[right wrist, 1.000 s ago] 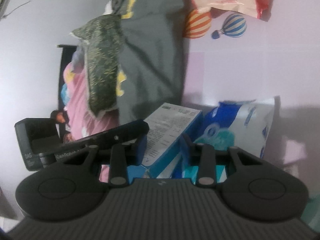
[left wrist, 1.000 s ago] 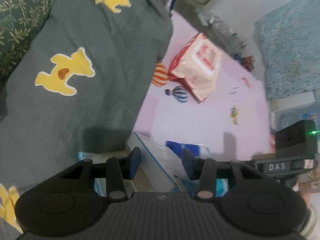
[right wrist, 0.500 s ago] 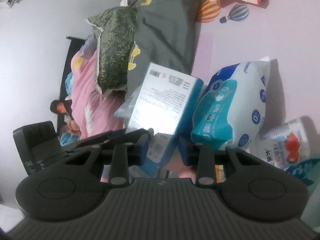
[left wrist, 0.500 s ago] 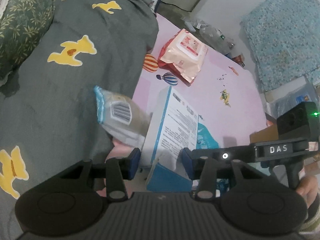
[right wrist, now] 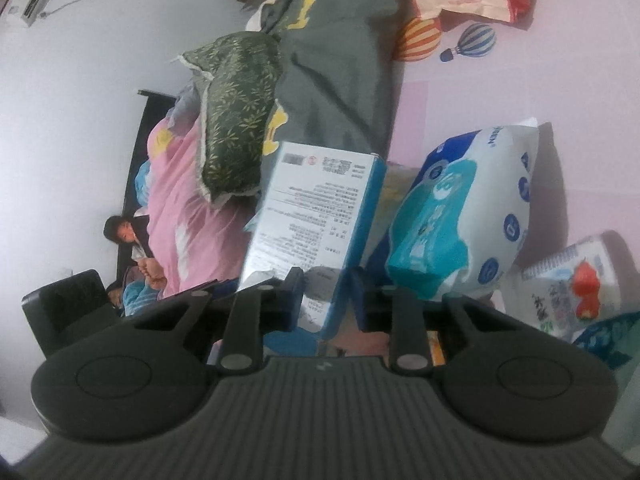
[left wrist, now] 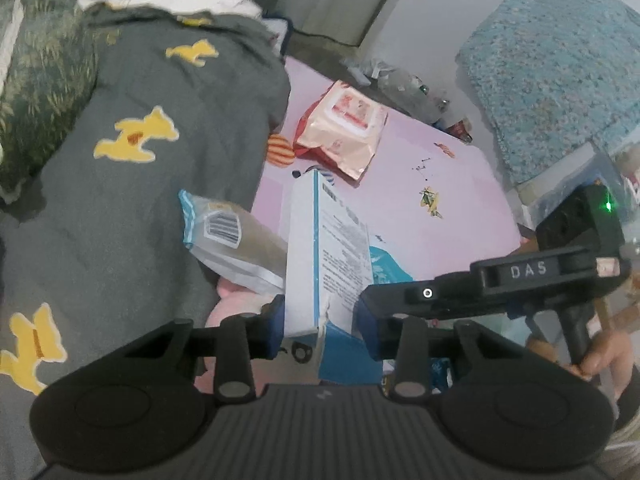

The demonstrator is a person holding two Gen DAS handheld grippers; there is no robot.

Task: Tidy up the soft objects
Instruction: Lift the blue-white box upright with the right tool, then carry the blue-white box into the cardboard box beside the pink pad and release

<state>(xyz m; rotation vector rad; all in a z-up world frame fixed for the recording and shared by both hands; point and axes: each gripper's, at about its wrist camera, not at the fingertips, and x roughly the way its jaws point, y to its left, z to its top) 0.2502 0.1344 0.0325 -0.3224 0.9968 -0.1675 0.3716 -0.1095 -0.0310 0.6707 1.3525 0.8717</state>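
Note:
A white and blue box (left wrist: 326,252) stands between the fingers of both grippers. My left gripper (left wrist: 320,330) is shut on its lower end. My right gripper (right wrist: 326,298) grips the same box (right wrist: 316,216) from the other side, and its body shows in the left wrist view (left wrist: 520,280). A blue and white tissue pack (right wrist: 460,216) leans right of the box. A clear bag with a barcode (left wrist: 228,240) lies left of it on the grey blanket (left wrist: 140,184). A pink wipes pack (left wrist: 344,128) lies further away on the pink sheet (left wrist: 420,216).
A green leafy pillow (right wrist: 236,112) and a pink quilt (right wrist: 180,216) lie beyond the grey blanket. A small pack with a red figure (right wrist: 576,284) sits at the right. A teal rug (left wrist: 552,64) hangs at the far right. A person (right wrist: 124,232) sits by the wall.
Both grippers have lifted and pulled back with the box, which now stands more upright. The barcode bag and the tissue pack came into view.

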